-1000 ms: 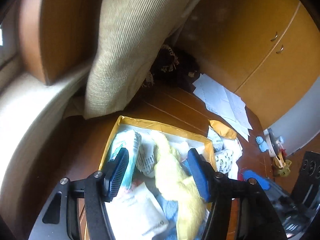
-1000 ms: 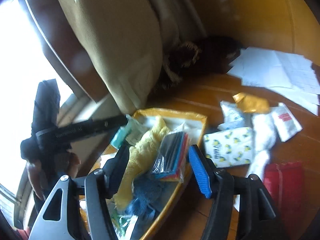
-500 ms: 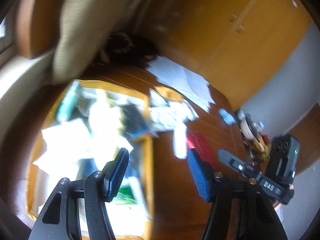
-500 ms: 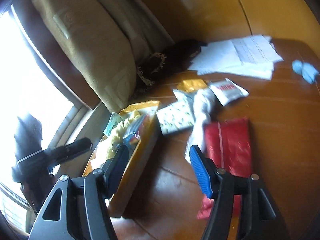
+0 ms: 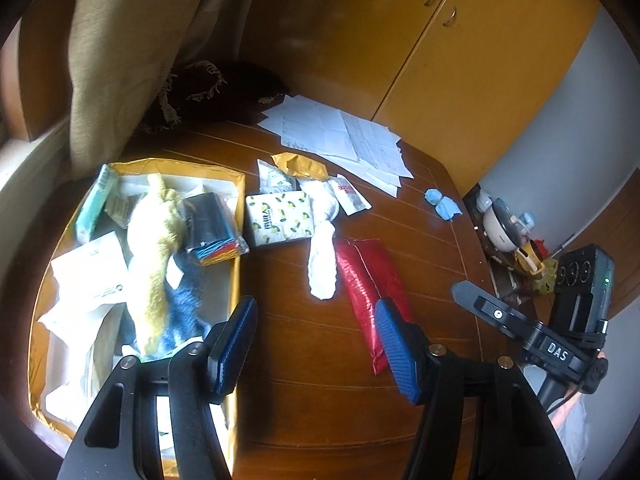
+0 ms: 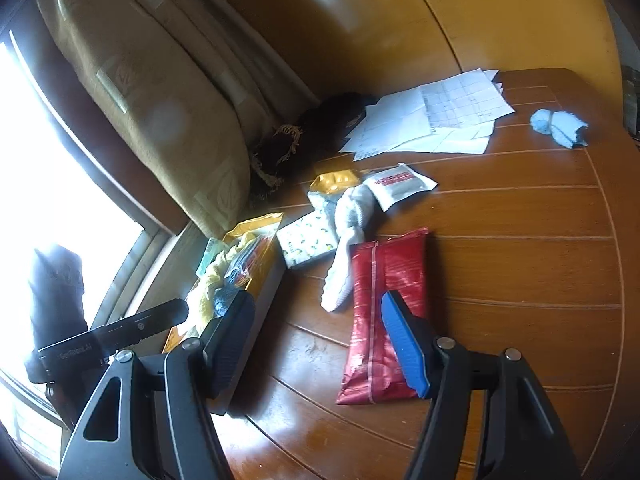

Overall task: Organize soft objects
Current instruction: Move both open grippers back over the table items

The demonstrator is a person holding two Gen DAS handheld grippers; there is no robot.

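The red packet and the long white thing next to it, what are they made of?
The red packet looks like thin shiny plastic or foil: it glints and crinkles, with a sealed seam down it. The long white thing looks like soft knitted cloth, maybe a sock: fuzzy, matte and limp on the wooden table.
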